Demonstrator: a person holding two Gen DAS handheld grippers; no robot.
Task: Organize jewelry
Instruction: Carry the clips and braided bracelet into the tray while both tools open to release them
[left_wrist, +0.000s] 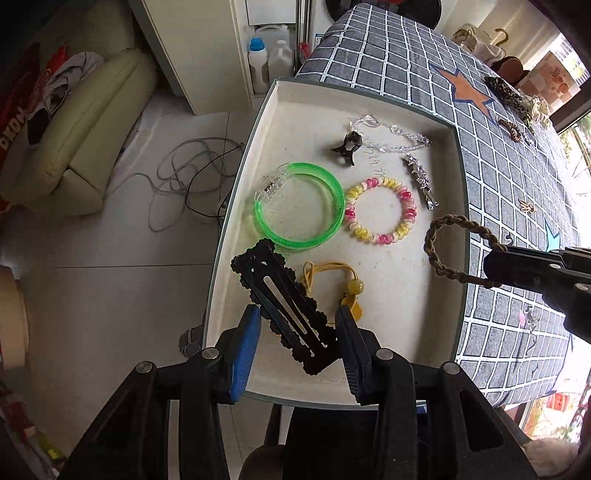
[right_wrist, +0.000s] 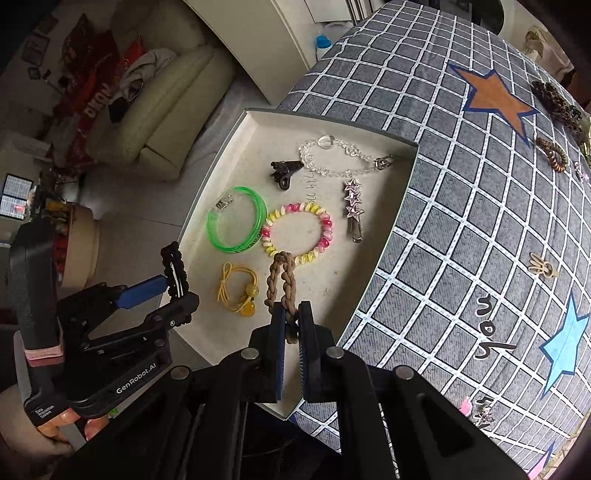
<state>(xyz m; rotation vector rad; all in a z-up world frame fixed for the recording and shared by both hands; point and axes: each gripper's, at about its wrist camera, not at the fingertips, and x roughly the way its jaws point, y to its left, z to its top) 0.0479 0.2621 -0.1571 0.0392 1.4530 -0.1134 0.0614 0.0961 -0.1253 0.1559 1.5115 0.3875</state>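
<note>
My left gripper (left_wrist: 298, 317) is shut on a black scalloped hair clip (left_wrist: 284, 306), held over the near left corner of a shallow white tray (left_wrist: 351, 92). My right gripper (right_wrist: 292, 314) is shut on a brown braided loop (right_wrist: 280, 280) that hangs over the tray's near part (right_wrist: 332, 127). In the tray lie a green bangle (right_wrist: 236, 221), a pink-and-yellow spiral tie (right_wrist: 299, 232), a yellow beaded hair tie (right_wrist: 238, 291), a black claw clip (right_wrist: 282, 171), a clear bead bracelet (right_wrist: 340, 158) and a star clip (right_wrist: 353, 206).
The tray sits at the edge of a grey checked tablecloth (right_wrist: 461, 221). On the cloth to the right lie a leopard scrunchie (right_wrist: 554, 101), a brown spiral tie (right_wrist: 552, 153), a gold clip (right_wrist: 541, 267) and a small charm (right_wrist: 484, 415). Left of the table are floor, a cable and a sofa.
</note>
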